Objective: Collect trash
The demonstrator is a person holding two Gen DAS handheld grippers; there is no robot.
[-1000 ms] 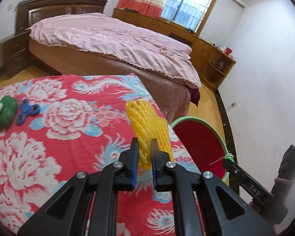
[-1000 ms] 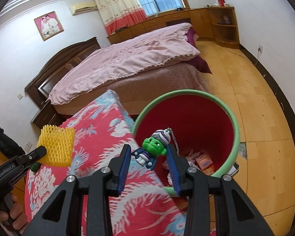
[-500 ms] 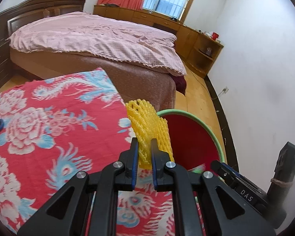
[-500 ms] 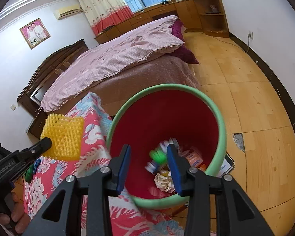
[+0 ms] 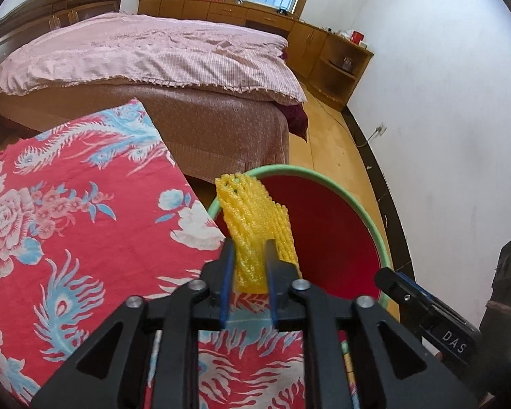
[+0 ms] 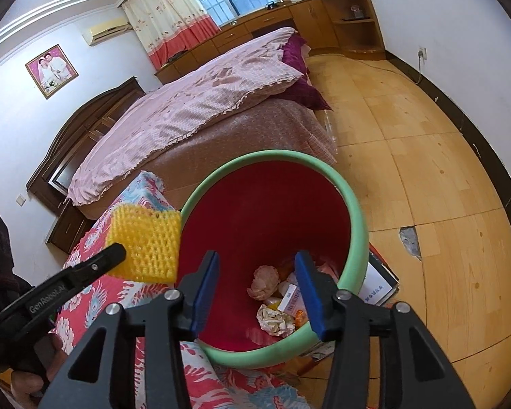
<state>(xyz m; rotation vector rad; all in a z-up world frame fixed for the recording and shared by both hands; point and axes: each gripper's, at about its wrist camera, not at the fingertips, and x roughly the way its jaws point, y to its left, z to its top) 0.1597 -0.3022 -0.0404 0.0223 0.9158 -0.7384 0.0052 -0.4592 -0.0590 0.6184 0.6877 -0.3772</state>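
Observation:
A yellow foam net (image 5: 255, 211) stands upright between the pads of my left gripper (image 5: 249, 252), at the near rim of the red bin with a green rim (image 5: 323, 177). The left jaws are opening, but the net still fills the gap and touches both pads. In the right wrist view the net (image 6: 146, 242) hangs over the table's edge beside the bin (image 6: 354, 225). My right gripper (image 6: 257, 272) hovers over the bin's mouth with its jaws opening and nothing between them. Crumpled paper (image 6: 264, 281) and small boxes lie at the bin's bottom.
The table carries a red floral cloth (image 5: 68, 238) and its edge meets the bin. A bed with a pink cover (image 5: 153, 51) stands behind. The wooden floor (image 6: 426, 170) stretches right of the bin, and a flat carton (image 6: 378, 283) lies beside its foot.
The green figure left the right gripper and fell into the bin, and the right jaws widened. The left gripper carried the net from over the table to the bin's rim, and its jaws parted slightly.

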